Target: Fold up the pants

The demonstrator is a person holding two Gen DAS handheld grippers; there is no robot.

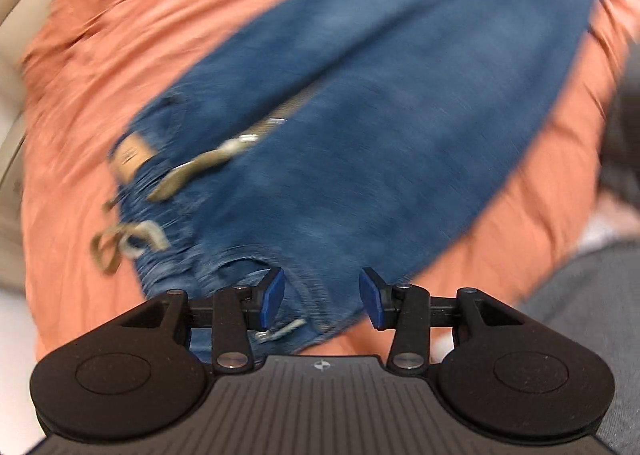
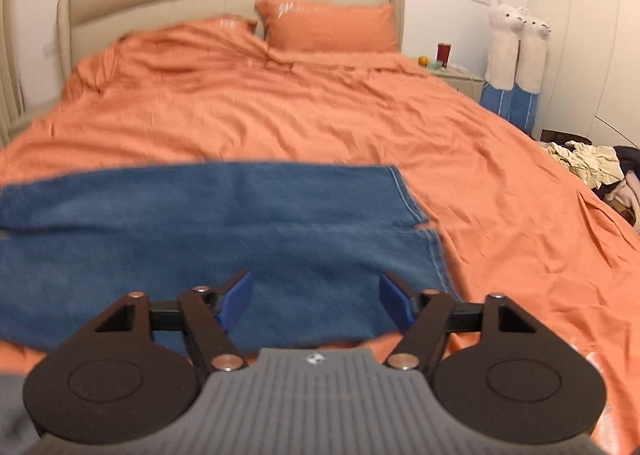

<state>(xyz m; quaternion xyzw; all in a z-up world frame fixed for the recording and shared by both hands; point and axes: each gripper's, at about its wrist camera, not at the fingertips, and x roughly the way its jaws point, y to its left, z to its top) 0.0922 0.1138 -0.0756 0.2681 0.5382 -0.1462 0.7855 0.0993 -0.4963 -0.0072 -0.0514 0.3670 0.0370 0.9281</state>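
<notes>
Seemingly unreadable (blurred) tan patch (image 1: 134, 157) on pants (image 1: 360, 115).

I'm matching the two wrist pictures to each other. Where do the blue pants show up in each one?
Left wrist view: the blue pants run diagonally from the waistband at lower left to upper right, filling the middle.
Right wrist view: the blue pants lie as a wide band across the lower left, hems ending right of centre.
Shared landmark: the orange bedcover under them.
</notes>
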